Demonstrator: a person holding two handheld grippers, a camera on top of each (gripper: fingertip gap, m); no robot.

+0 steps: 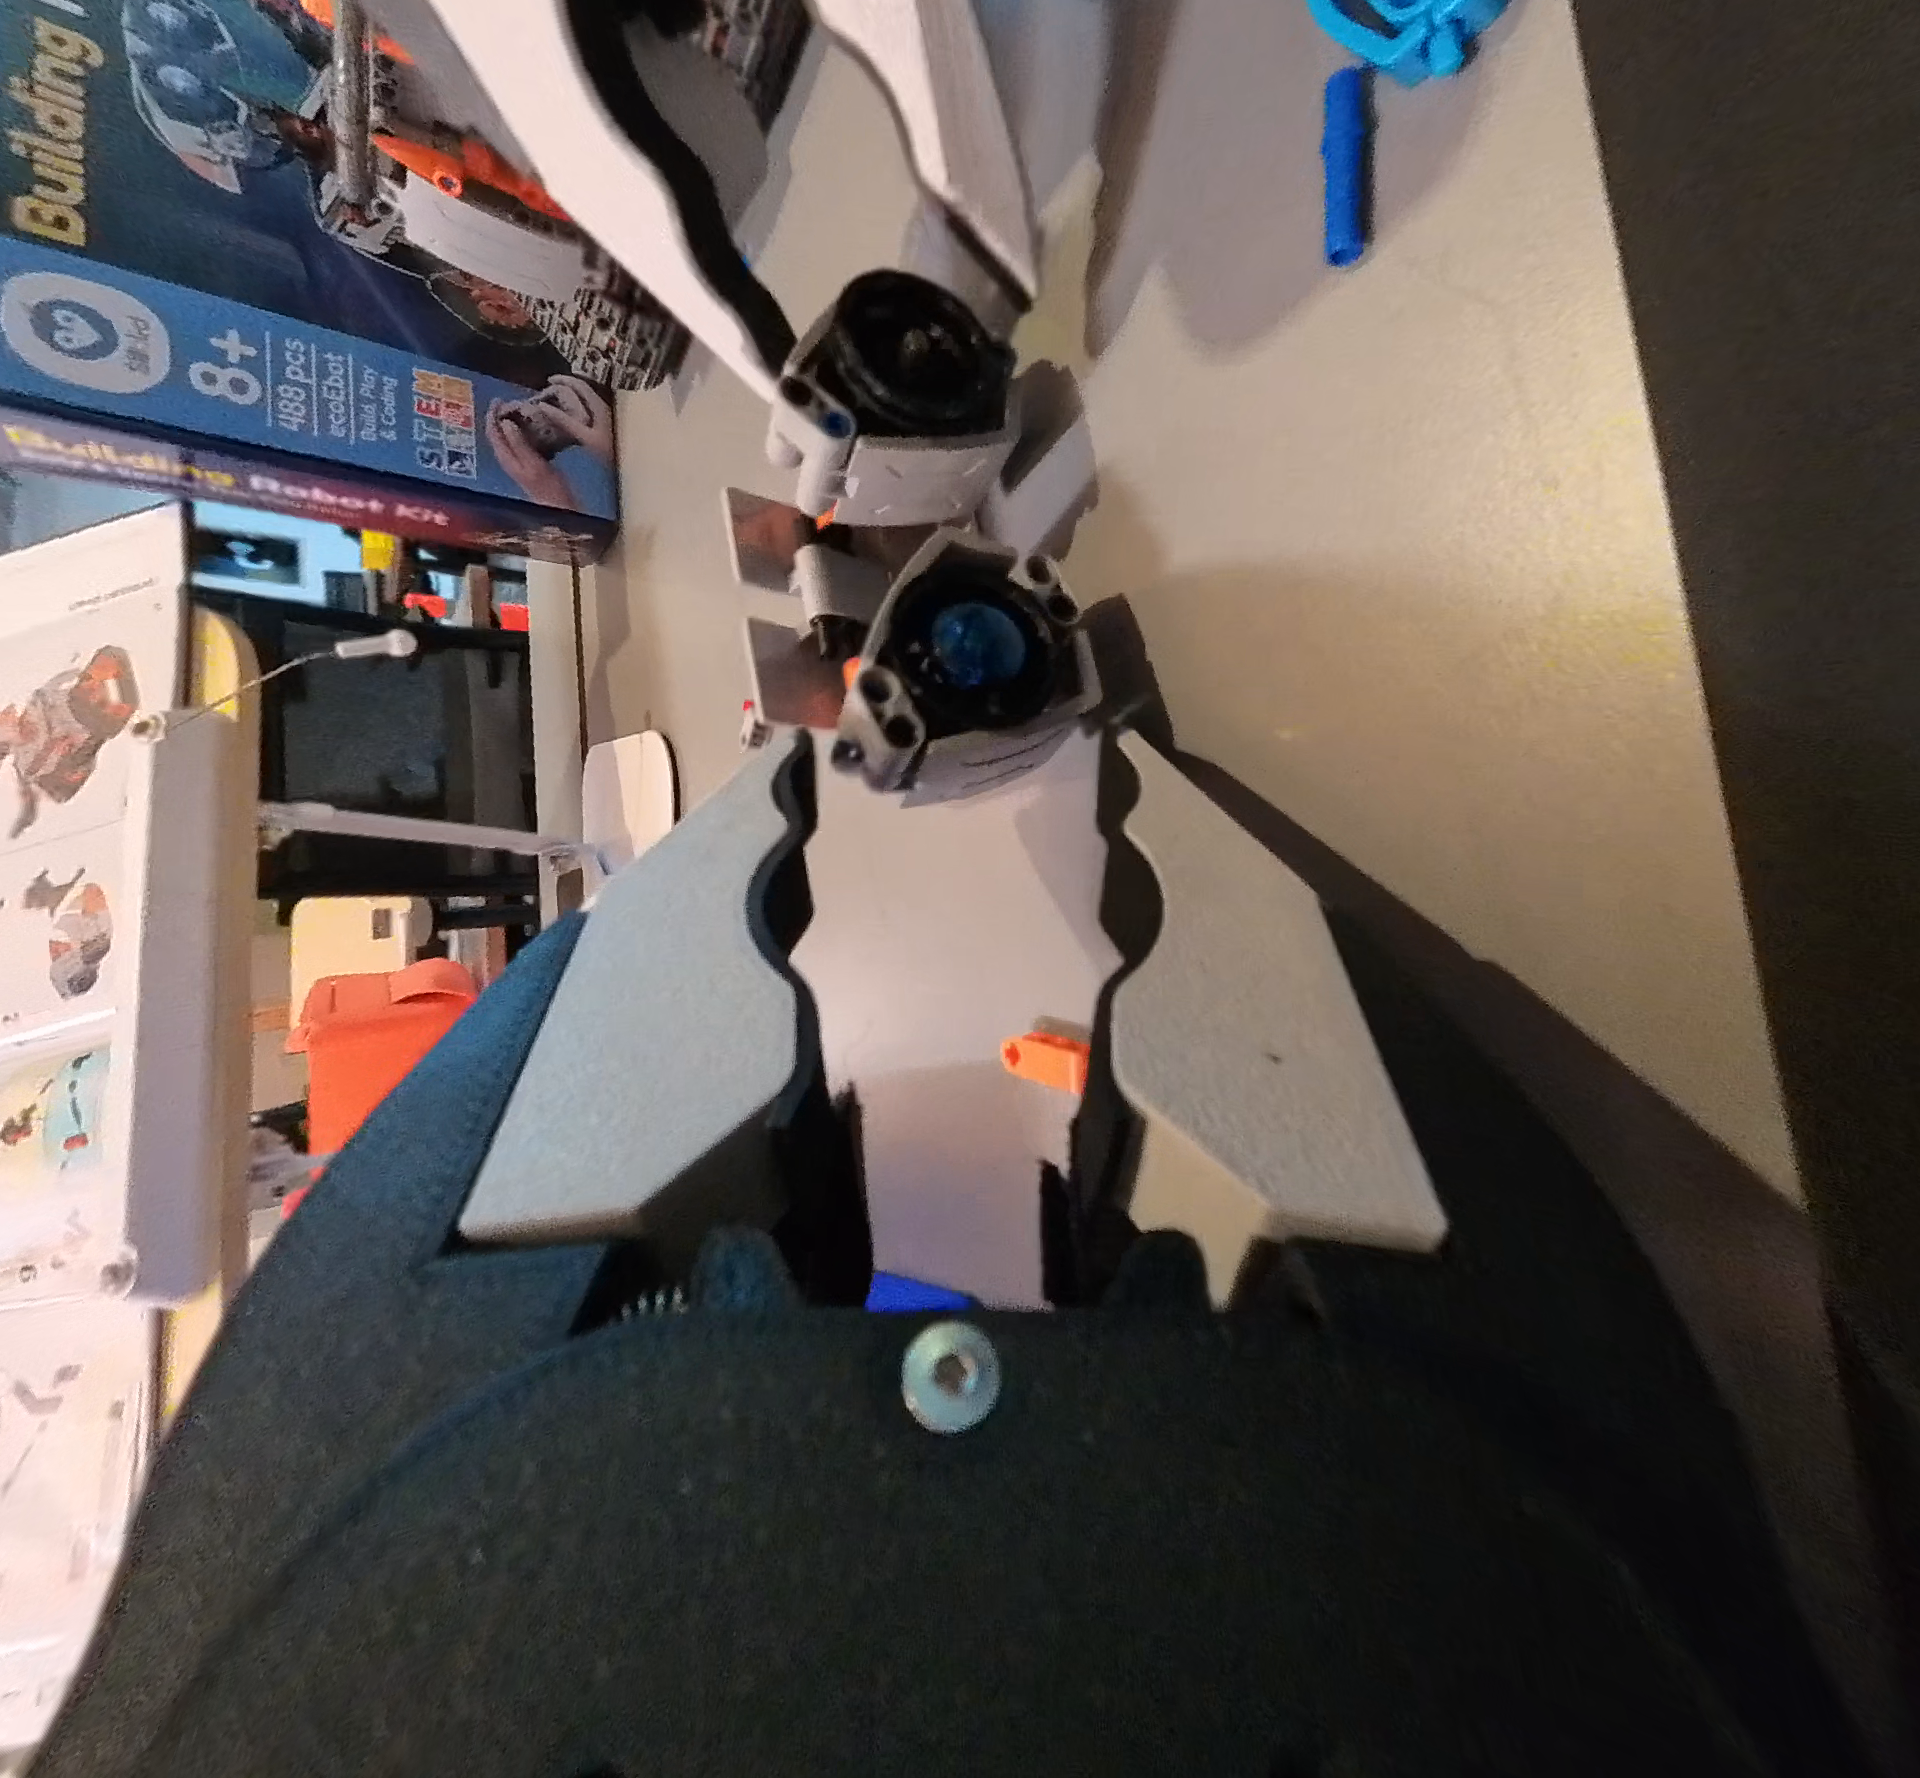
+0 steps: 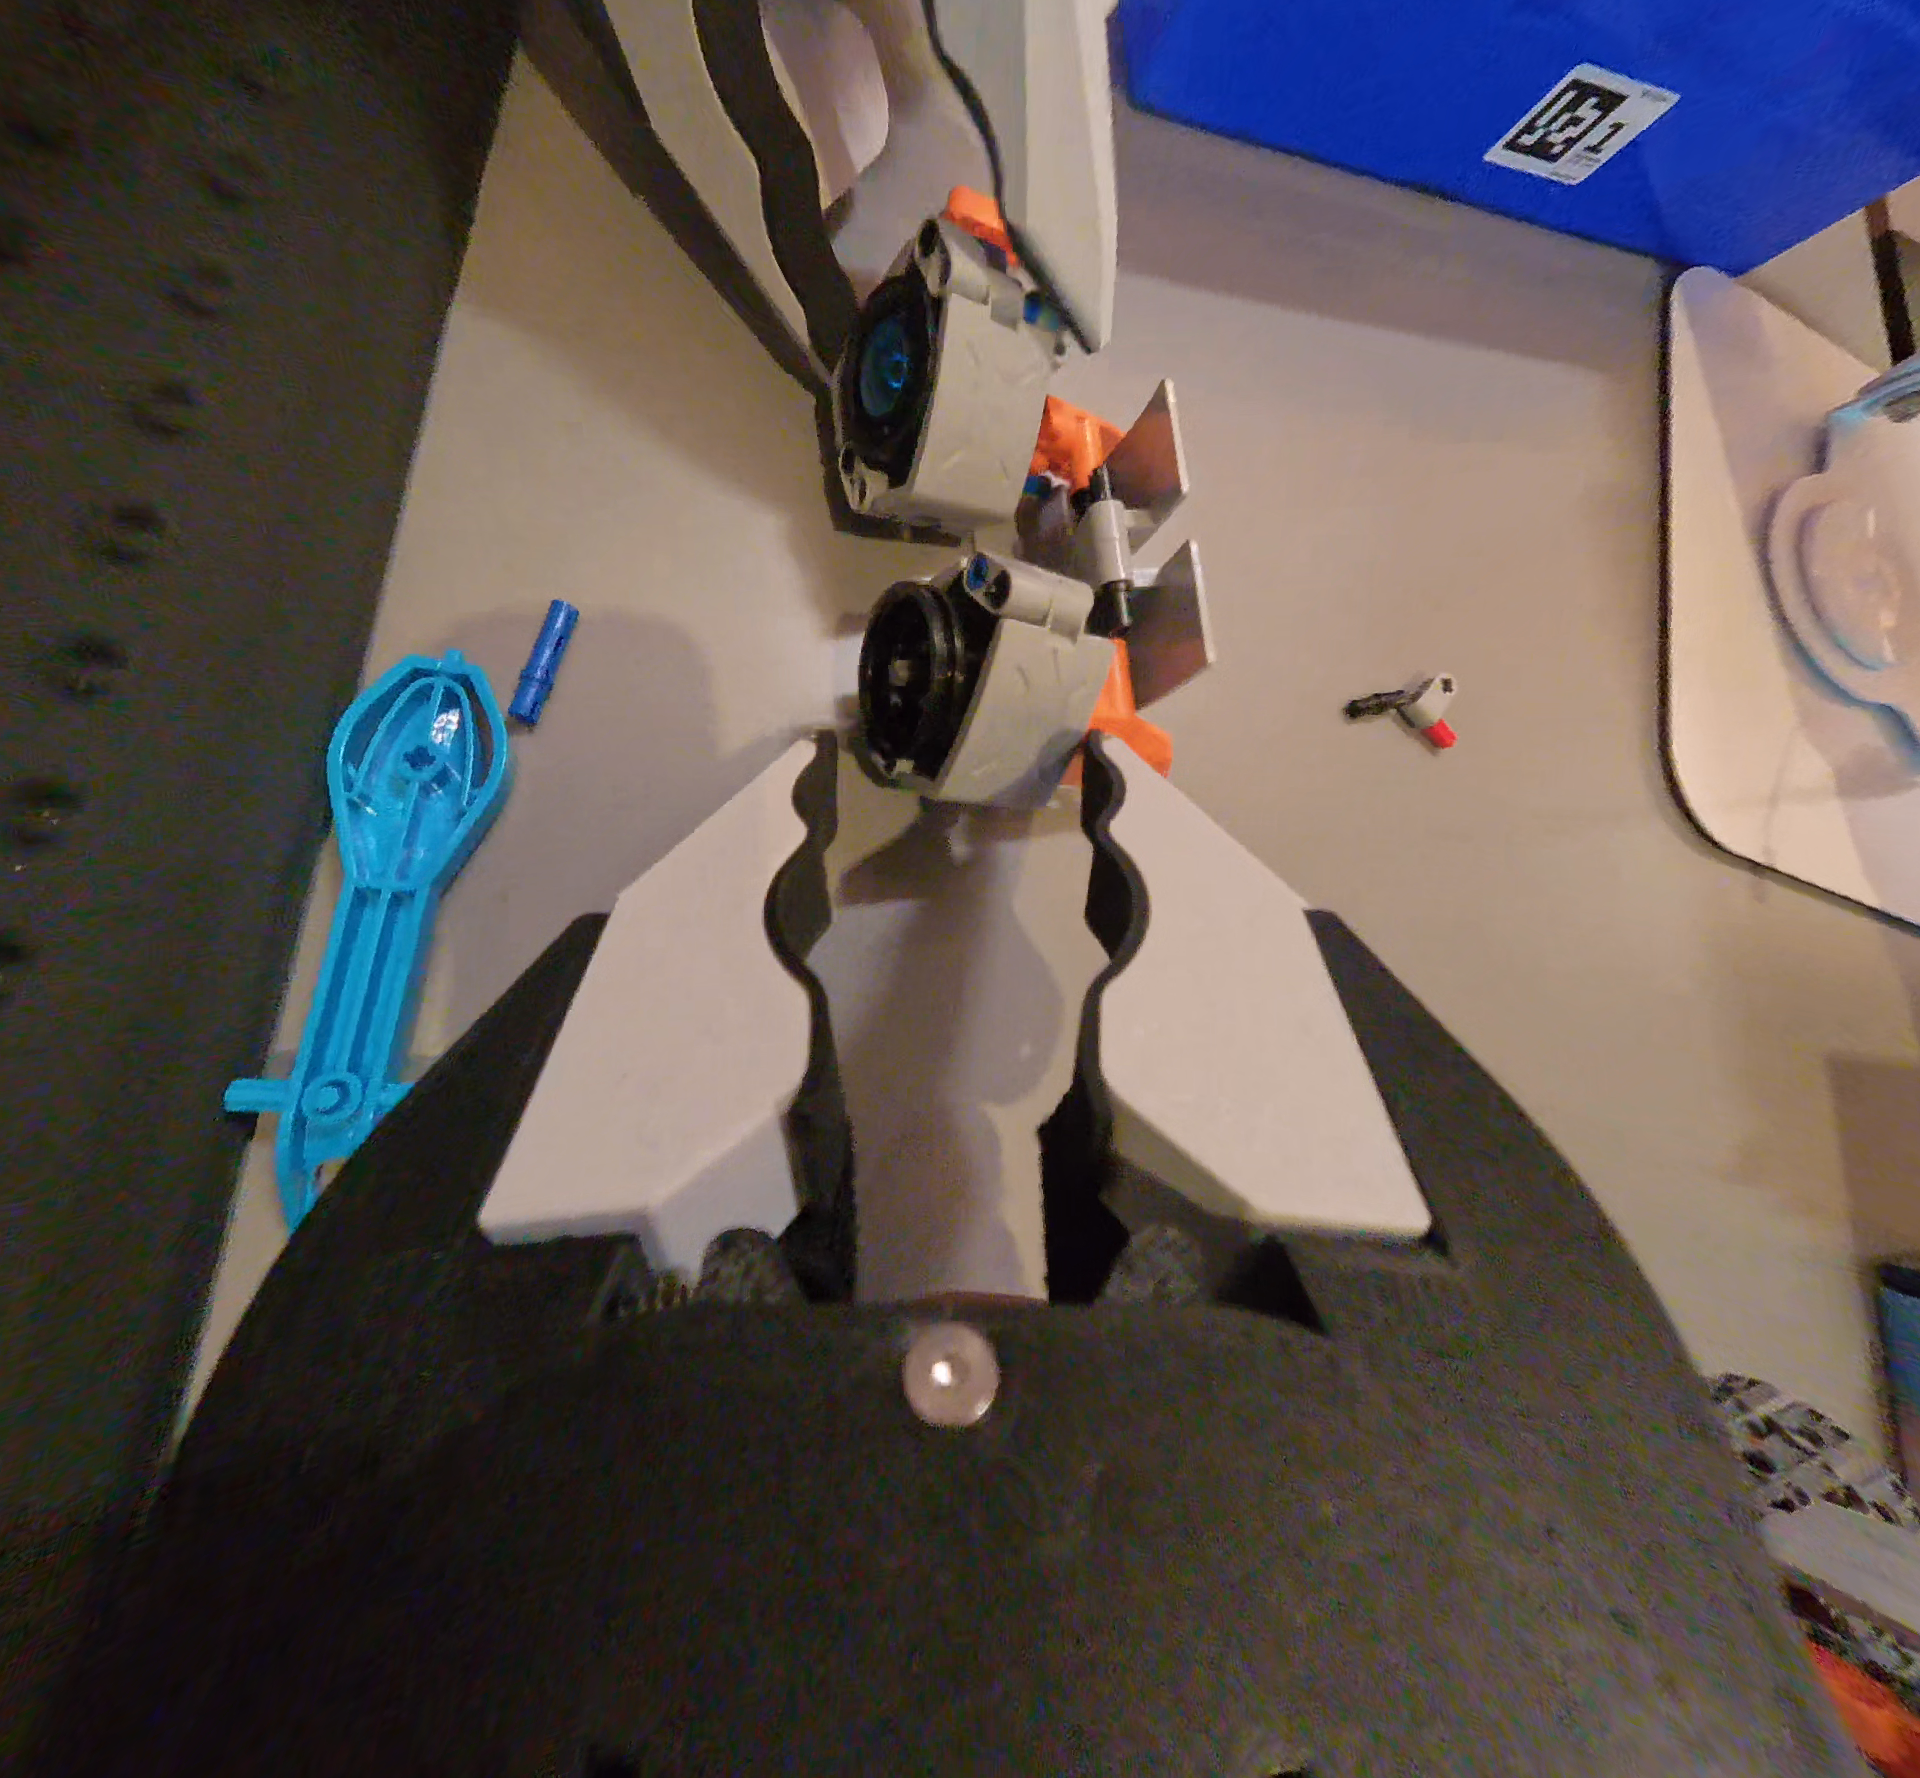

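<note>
2 pods: joined in 1 grey model (image 2: 1153, 450)
Left gripper (image 1: 961, 757): clamped on blue-lens pod (image 1: 977, 668)
Right gripper (image 2: 956, 752): clamped on black-lens pod (image 2: 966, 689)
Nearby: blue pin (image 2: 542, 660), turquoise tool (image 2: 384, 855)

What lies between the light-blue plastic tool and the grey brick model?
A small dark-blue pin lies there, close beside the tool and apart from the grey brick model; otherwise bare table. The right wrist view shows it.
</note>
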